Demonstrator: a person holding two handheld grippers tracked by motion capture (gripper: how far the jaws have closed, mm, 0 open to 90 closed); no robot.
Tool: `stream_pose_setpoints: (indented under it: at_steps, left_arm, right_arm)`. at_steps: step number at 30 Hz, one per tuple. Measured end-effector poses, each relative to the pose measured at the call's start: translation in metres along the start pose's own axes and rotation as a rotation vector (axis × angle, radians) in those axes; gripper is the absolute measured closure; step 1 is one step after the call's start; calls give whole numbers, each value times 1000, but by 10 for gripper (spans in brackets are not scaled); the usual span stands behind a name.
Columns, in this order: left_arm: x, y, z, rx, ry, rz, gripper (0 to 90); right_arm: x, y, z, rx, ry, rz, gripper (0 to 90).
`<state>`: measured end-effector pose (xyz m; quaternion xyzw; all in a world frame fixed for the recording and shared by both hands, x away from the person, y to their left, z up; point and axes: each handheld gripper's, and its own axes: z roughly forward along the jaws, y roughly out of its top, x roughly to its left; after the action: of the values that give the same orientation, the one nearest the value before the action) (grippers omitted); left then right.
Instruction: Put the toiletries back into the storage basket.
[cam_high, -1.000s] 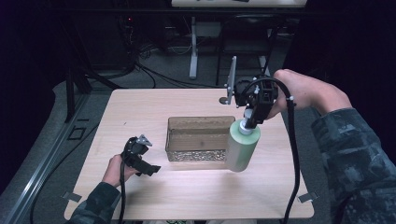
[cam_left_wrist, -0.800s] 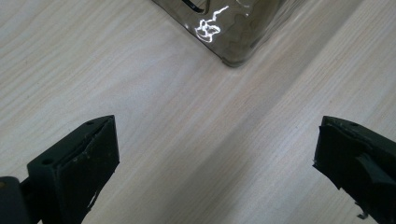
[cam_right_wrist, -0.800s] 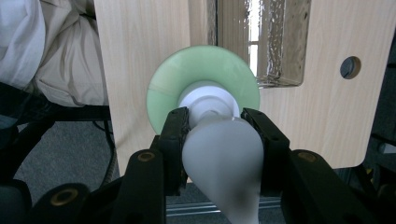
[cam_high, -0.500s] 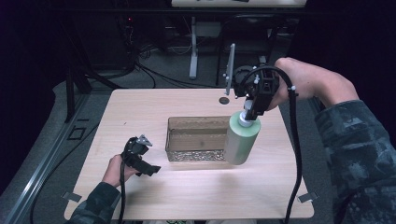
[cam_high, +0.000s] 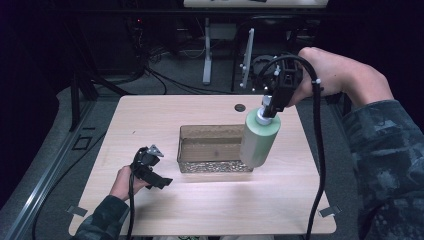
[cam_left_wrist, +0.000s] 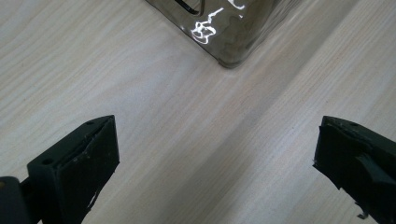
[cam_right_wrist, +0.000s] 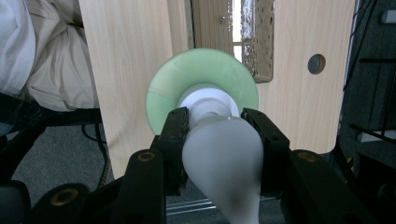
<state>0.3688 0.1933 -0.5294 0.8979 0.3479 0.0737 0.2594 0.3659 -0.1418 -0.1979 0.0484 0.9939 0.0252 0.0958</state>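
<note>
Two claws are at work here. The right claw (cam_high: 268, 106) is squeezed tight on the white pump top of a green bottle (cam_high: 259, 139). The bottle hangs under that claw, up in the air and a bit tilted, and its bottom end is over the right end of the clear bin (cam_high: 216, 150). From the right gripper view the bottle (cam_right_wrist: 201, 84) points straight away from the claw (cam_right_wrist: 219, 133), with the bin (cam_right_wrist: 256, 42) past it.

The left claw (cam_high: 150, 167) holds nothing. Its jaws stand wide apart, low over the table (cam_high: 150, 115), and the bin corner (cam_left_wrist: 229, 46) sits just ahead of it.

I think the picking up is done. What seems left is to lower the bottle into the bin and let go.

The bin wall is right under the bottle, so it could bump the rim on the way down. There is lots of bare table to the right of the right claw, and in front of the bin too. The left claw is well apart from the bottle, so it is not in the way.
</note>
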Motion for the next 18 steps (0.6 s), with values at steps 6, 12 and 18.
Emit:
stream_pose_setpoints:
  at_steps: [6, 12, 18]
  left_arm:
    - [1, 0, 0, 8, -6, 2, 1]
    - [2, -1, 0, 7, -3, 3, 1]
    - [3, -1, 0, 9, -8, 2, 1]
  right_arm:
    - [-5, 5, 0, 11, -4, -10, 624]
    - [-11, 8, 3, 11, -9, -4, 624]
    - [-18, 8, 6, -3, -13, -1, 623]
